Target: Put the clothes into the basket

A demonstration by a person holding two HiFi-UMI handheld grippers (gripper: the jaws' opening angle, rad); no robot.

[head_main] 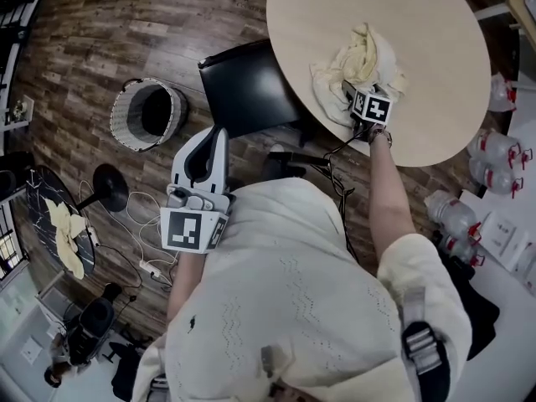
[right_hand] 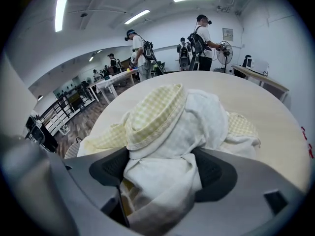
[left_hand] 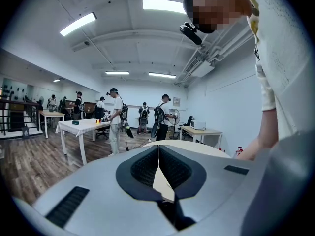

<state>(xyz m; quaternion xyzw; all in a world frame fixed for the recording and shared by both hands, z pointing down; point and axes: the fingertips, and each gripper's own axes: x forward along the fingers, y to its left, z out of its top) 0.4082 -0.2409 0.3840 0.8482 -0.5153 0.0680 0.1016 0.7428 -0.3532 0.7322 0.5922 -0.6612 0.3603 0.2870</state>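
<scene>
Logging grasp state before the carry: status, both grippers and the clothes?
Left gripper shut, empty. Right gripper shut on yellow checked clothes atop round table. Wicker basket on floor; black chair between it and table.

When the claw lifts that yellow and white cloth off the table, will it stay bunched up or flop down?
Probably floppy: the cloth lies crumpled in soft folds on the table, so it should droop below the right claw pinching it. It looks thin, so likely light. Loose ends may dangle and drag.
</scene>
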